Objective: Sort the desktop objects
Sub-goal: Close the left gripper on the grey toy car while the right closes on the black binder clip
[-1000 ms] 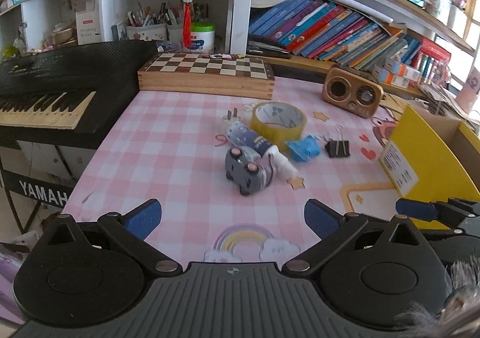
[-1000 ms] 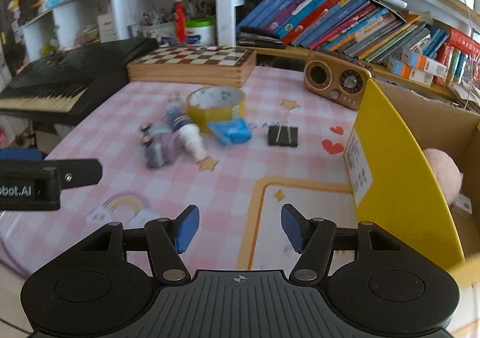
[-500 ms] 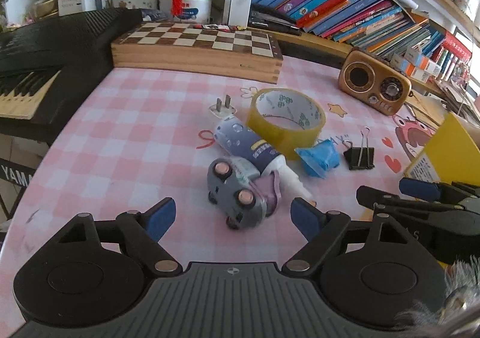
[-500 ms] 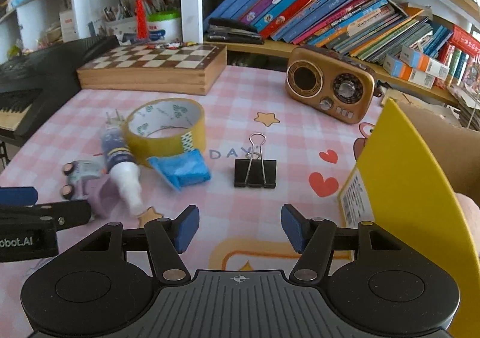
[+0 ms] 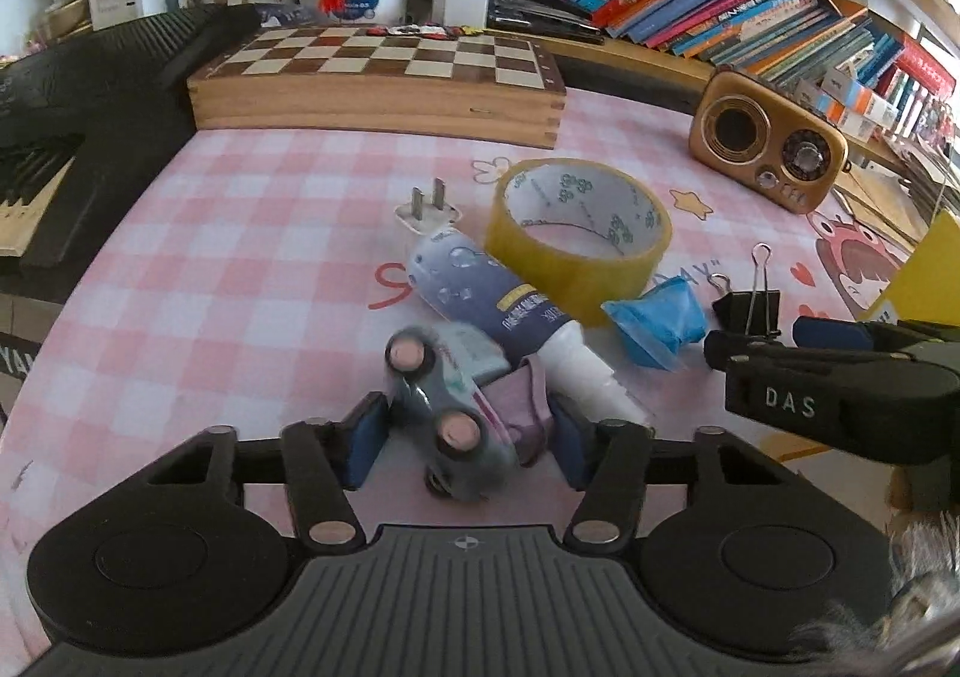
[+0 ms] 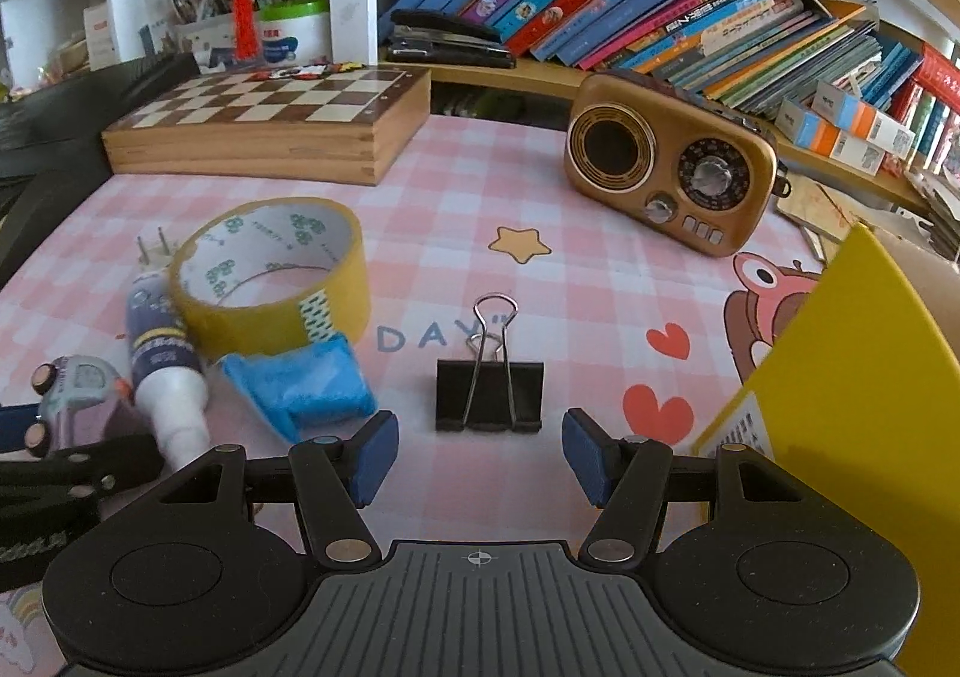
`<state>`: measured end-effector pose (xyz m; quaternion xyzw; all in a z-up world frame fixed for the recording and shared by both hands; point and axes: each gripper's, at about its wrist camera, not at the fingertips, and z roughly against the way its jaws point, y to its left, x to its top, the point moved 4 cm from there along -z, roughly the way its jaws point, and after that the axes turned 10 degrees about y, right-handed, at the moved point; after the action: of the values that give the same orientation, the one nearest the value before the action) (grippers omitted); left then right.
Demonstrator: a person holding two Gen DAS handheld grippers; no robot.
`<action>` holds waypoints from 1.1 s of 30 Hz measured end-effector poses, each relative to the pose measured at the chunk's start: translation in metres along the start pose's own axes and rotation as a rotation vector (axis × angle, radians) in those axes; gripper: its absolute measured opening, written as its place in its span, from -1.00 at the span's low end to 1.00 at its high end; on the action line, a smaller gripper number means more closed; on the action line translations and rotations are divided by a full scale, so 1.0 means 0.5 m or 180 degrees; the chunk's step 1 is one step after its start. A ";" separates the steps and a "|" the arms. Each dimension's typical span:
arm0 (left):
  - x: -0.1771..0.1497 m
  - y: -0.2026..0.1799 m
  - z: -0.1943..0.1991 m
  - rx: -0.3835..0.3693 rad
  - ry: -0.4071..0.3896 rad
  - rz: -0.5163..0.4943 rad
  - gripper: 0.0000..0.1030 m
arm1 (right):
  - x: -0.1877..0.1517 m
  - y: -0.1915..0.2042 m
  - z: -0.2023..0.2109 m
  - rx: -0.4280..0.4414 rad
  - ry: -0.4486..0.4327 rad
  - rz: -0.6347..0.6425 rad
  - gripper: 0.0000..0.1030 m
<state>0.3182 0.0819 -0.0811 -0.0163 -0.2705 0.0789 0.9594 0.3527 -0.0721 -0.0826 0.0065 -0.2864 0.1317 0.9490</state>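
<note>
We've got the little grey-and-purple toy car sitting between the blue pads of our left tool. It lies on its side on the pink checked table, wheels facing us. The jaws have just been closing in on it and the pads look like they're right up against it on both sides, though the car is a bit blurred.

At about 1 o'clock from the car, touching it, lies a blue-and-white tube with its white cap pointing our way. Beyond that, at 12 to 1 o'clock, are a white plug and a yellow tape roll, with a crumpled blue packet just beside the roll at its 5 o'clock.

Our right tool is partly open with nothing in it. A black binder clip lies flat just ahead of its pads, at 12 o'clock. A yellow box stands at 3 o'clock from the clip. Further back are a wooden chessboard box at 10 o'clock and a gold retro radio at 1 o'clock.
</note>
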 end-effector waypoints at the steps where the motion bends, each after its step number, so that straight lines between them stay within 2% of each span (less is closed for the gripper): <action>1: 0.000 0.004 0.001 0.0037 0.0005 0.0007 -0.27 | 0.004 0.000 -0.003 0.0001 -0.0004 -0.0002 0.20; 7: -0.012 0.034 0.025 0.0015 -0.0026 0.0102 -0.28 | 0.023 -0.013 -0.020 0.0040 -0.0013 -0.0083 0.19; 11: -0.021 0.044 0.048 -0.0035 -0.0082 0.0164 -0.28 | 0.028 -0.029 -0.028 0.0179 0.0012 -0.0227 0.16; 12: -0.023 0.045 0.053 -0.0047 -0.0094 0.0179 -0.28 | 0.028 -0.031 -0.027 0.0187 0.0001 -0.0235 0.06; 13: -0.024 0.046 0.058 -0.0061 -0.0108 0.0196 -0.28 | 0.028 -0.032 -0.024 0.0200 -0.0013 -0.0220 -0.22; 17: -0.027 0.044 0.077 -0.0090 -0.0161 0.0215 -0.28 | 0.026 -0.035 -0.012 0.0285 -0.0028 -0.0243 -0.24; 25: -0.032 0.043 0.133 -0.0186 -0.0332 0.0253 -0.28 | 0.016 -0.025 0.078 0.0405 -0.0306 -0.0115 -0.24; 33: -0.059 0.041 0.207 -0.0333 -0.0435 0.0248 -0.28 | -0.032 -0.008 0.202 0.0640 -0.0535 0.0027 -0.24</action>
<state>0.2363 0.0960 -0.0095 -0.0714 -0.3382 0.1028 0.9327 0.2860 -0.0887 -0.0064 0.1114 -0.3503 0.1627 0.9156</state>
